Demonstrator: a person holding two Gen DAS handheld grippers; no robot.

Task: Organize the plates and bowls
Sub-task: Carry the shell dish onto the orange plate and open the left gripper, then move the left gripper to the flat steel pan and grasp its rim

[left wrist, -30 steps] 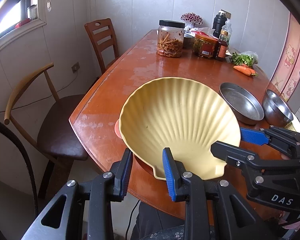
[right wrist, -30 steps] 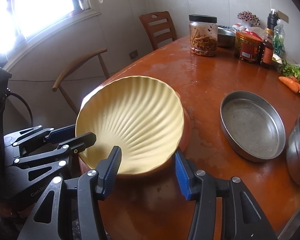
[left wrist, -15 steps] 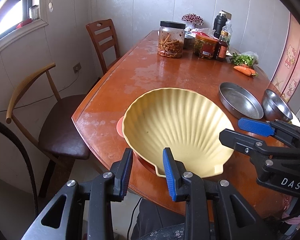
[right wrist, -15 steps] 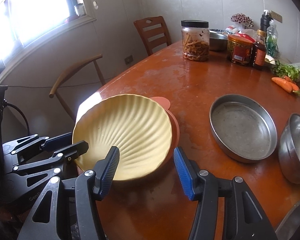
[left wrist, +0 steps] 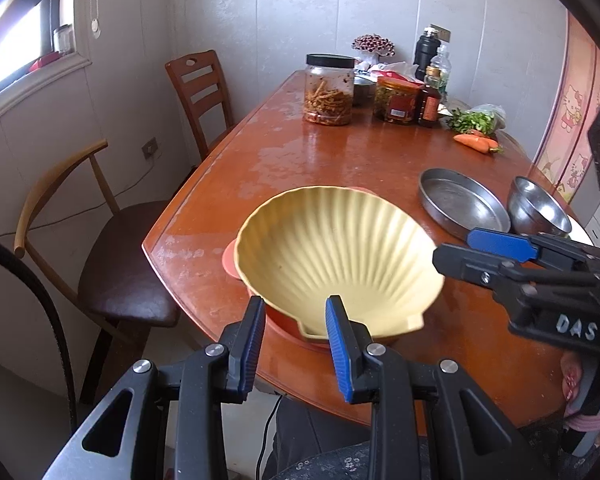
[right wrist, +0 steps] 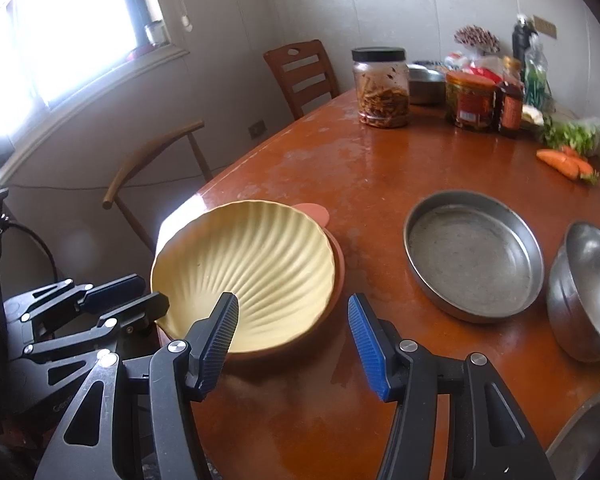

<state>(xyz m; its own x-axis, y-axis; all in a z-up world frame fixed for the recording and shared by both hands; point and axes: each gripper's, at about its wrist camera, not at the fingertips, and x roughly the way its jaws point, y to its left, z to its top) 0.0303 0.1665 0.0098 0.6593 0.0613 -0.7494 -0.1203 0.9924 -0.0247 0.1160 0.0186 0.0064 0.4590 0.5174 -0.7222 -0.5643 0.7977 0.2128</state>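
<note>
Beside table (left wrist: 308,160), both tools (left wrist: 294,344) (right wrist: 292,340) gape, flanking shell plate (left wrist: 332,256).

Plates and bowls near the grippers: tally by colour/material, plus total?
Yellow shell-shaped dish: 1
Orange plate under it: 1
Steel round pan: 1
Steel bowl: 1
Total: 4

Counted: one yellow shell bowl (right wrist: 252,268), one orange plate (right wrist: 337,264), one steel pan (right wrist: 474,254), one steel bowl (right wrist: 588,292), two jars (right wrist: 381,88), two carrots (right wrist: 566,162), two chairs (right wrist: 300,74).
</note>
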